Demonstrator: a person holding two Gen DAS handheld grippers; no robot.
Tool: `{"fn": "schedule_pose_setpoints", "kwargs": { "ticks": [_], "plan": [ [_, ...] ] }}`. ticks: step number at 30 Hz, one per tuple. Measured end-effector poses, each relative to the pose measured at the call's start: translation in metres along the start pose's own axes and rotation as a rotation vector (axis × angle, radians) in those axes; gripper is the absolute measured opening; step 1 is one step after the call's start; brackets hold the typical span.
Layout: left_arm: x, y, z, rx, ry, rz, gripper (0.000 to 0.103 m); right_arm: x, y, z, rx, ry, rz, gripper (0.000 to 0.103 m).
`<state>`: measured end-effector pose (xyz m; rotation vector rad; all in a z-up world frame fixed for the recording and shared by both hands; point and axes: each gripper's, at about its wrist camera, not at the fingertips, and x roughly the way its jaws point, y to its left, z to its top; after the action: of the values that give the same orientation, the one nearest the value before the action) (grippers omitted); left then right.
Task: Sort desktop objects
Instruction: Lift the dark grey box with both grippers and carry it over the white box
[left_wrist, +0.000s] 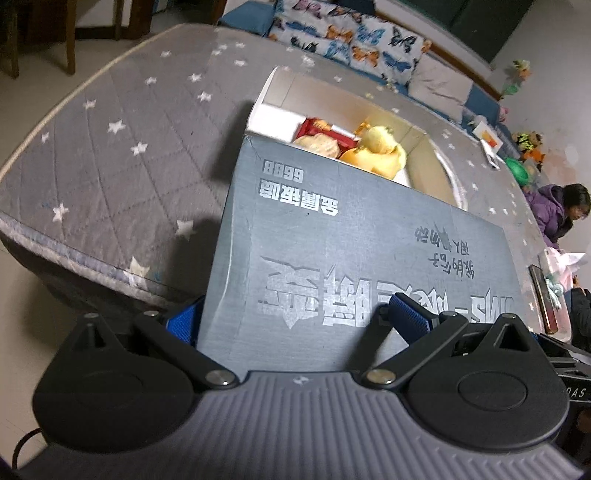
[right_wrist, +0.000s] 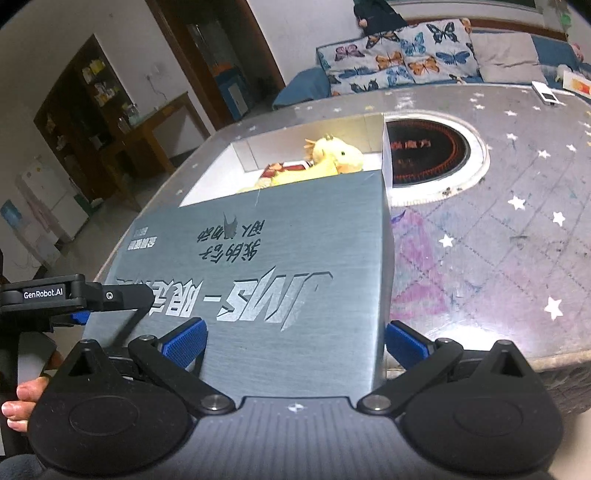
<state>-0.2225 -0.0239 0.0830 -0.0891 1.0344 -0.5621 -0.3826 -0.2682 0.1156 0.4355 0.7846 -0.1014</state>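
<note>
Both grippers clasp a grey box lid: the left gripper at its near left corner, the right gripper at its near right corner. That lid half covers an open white box on the star-patterned table, where a yellow plush toy lies inside.
</note>
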Motion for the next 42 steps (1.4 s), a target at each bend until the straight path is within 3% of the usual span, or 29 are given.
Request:
{"fn": "schedule_pose_setpoints", "kwargs": {
  "ticks": [15, 18, 42],
  "plan": [
    [0.038, 0.001, 0.02, -0.012, 0.064, 0.049, 0.103, 0.043, -0.02, 0.03, 0.054, 0.071, 0.003, 0.103],
    [0.041, 0.0, 0.024, -0.012, 0.074, 0.05, 0.103, 0.046, -0.022, 0.01, 0.053, 0.078, 0.003, 0.103],
    [0.052, -0.003, 0.039, -0.038, 0.16, 0.061, 0.103, 0.058, -0.025, 0.041, 0.049, 0.196, 0.003, 0.103]
  ]
}}
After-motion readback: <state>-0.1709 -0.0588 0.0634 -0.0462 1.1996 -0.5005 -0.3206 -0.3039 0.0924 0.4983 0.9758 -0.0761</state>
